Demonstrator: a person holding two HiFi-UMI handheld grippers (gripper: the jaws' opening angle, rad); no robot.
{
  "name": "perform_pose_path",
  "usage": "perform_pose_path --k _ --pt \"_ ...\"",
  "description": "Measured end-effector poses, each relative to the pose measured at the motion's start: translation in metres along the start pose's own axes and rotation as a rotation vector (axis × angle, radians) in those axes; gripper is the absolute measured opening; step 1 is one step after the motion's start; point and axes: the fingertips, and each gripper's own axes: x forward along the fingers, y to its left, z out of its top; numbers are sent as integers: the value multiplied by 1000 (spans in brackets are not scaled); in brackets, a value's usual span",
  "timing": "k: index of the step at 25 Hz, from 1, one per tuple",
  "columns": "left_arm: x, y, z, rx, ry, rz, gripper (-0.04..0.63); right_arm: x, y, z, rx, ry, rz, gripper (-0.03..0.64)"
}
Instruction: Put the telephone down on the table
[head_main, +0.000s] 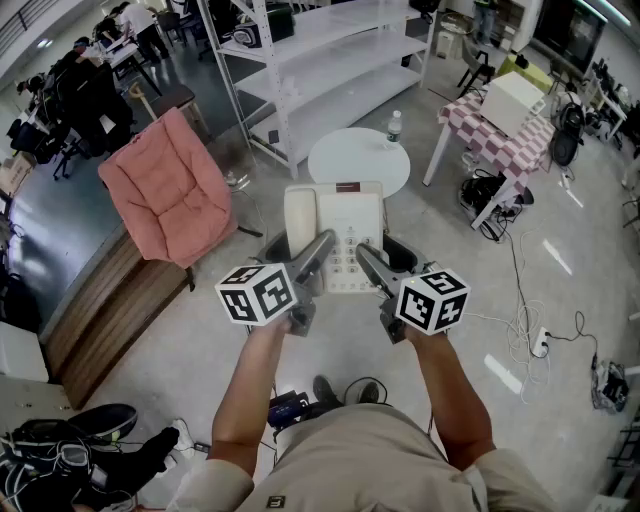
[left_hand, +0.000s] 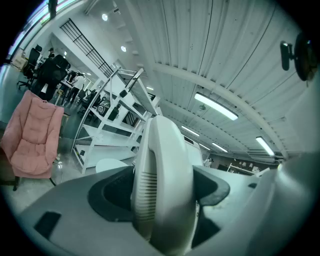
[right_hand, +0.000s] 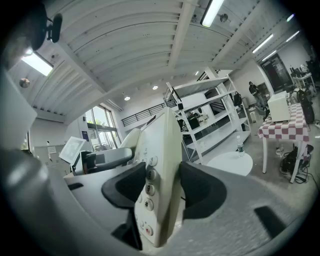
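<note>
The left gripper (head_main: 318, 252) is clamped on the handset (head_main: 300, 220) of the cream telephone (head_main: 350, 215). The right gripper (head_main: 367, 257) is clamped on its right keypad edge. Both hold it up, nearer than the round white table (head_main: 358, 160).

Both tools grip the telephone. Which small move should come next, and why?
Probably carry the telephone forward over the round table: the left tool and right tool clamp it in mid-air, and the table lies ahead, bare beside the bottle.
</note>
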Motion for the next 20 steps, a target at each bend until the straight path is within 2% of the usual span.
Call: perform_pose_path --k 11,20 --pt "1 7 0 -3 7 -7 342 6 0 -2 2 2 -13 192" --pt "2 33 5 -16 9 -22 342 30 6 -7 -22 4 -31 192"
